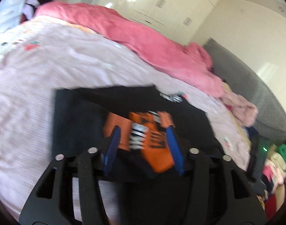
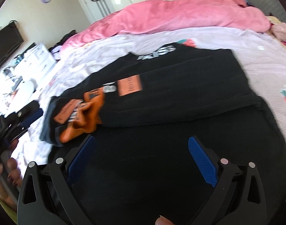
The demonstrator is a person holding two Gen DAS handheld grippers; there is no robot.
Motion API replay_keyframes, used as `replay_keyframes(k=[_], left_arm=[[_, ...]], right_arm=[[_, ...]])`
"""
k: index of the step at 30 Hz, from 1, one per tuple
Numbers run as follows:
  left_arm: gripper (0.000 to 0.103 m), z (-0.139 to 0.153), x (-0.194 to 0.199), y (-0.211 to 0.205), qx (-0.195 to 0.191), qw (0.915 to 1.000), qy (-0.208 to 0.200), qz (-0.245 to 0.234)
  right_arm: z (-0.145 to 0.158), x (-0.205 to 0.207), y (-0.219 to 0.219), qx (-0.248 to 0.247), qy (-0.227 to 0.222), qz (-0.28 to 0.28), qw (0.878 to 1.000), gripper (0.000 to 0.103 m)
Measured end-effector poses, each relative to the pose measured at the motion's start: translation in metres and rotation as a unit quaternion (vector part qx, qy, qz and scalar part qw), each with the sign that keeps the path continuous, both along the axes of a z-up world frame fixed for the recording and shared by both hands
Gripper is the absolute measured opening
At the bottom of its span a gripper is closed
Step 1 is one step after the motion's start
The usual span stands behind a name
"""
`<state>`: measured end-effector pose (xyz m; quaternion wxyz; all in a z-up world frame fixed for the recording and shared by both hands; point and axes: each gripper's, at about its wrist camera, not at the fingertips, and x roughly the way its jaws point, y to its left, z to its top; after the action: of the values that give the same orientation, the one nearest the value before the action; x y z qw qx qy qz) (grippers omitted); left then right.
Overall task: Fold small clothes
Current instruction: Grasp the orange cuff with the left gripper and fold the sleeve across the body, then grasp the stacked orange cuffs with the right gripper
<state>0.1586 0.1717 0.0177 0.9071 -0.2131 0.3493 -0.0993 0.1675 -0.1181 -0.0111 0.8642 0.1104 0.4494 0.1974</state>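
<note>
Black T-shirt with orange printed patches [image 2: 173,86] lies spread on the pale pink striped bed sheet [image 2: 255,56], its orange-printed end bunched toward eight o'clock. Left hand-held gripper [image 1: 143,129], blue pads parted, straddles that bunched print, cloth between but not pinched. Right hand-held gripper [image 2: 142,140] hovers wide apart over black fabric. Pink fleece blanket [image 2: 171,16] lies heaped at twelve o'clock.

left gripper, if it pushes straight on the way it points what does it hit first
Most likely the black shirt, at its orange print, which lies between the open fingers of the left gripper. The view is blurred, so depth is uncertain.
</note>
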Motion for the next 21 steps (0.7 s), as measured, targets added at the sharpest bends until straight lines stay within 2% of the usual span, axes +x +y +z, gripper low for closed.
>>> replay_keyframes(k=[3, 6, 7, 9, 11, 14, 15, 16, 17, 19, 21], left_arm=[[0.055, 0.001, 0.000, 0.025, 0.035, 0.9979, 0.005, 0.055], [0.059, 0.004, -0.005, 0.047, 0.022, 0.9959, 0.002, 0.087], [0.065, 0.005, -0.006, 0.052, 0.015, 0.9955, -0.002, 0.093], [0.072, 0.008, -0.008, 0.057, 0.025, 0.9941, -0.007, 0.105], [0.072, 0.008, -0.010, 0.060, 0.036, 0.9928, -0.009, 0.114], [0.073, 0.007, -0.011, 0.069, 0.024, 0.9919, -0.007, 0.125], [0.073, 0.006, -0.011, 0.072, 0.019, 0.9915, -0.006, 0.128], [0.073, 0.006, -0.011, 0.072, 0.018, 0.9914, -0.005, 0.130], [0.073, 0.005, -0.011, 0.074, 0.017, 0.9911, -0.005, 0.132], [0.073, 0.005, -0.012, 0.076, 0.013, 0.9908, -0.006, 0.135], [0.073, 0.004, -0.011, 0.078, 0.010, 0.9907, -0.007, 0.135]], right_arm=[[0.002, 0.001, 0.024, 0.047, 0.020, 0.032, 0.998, 0.099], [0.000, 0.007, 0.045, 0.096, 0.052, 0.045, 0.993, 0.099], [-0.001, 0.010, 0.050, 0.104, 0.062, 0.043, 0.992, 0.099], [-0.005, 0.016, 0.058, 0.117, 0.079, 0.030, 0.990, 0.099], [-0.009, 0.022, 0.063, 0.125, 0.091, 0.013, 0.988, 0.099], [-0.018, 0.028, 0.071, 0.147, 0.107, 0.002, 0.983, 0.096], [-0.019, 0.029, 0.073, 0.142, 0.105, 0.000, 0.984, 0.079], [-0.020, 0.029, 0.076, 0.132, 0.106, 0.001, 0.986, 0.055], [-0.021, 0.028, 0.076, 0.126, 0.106, 0.001, 0.986, 0.049], [-0.021, 0.026, 0.078, 0.127, 0.097, 0.008, 0.987, 0.025], [-0.013, 0.022, 0.081, 0.121, 0.072, 0.021, 0.990, 0.018]])
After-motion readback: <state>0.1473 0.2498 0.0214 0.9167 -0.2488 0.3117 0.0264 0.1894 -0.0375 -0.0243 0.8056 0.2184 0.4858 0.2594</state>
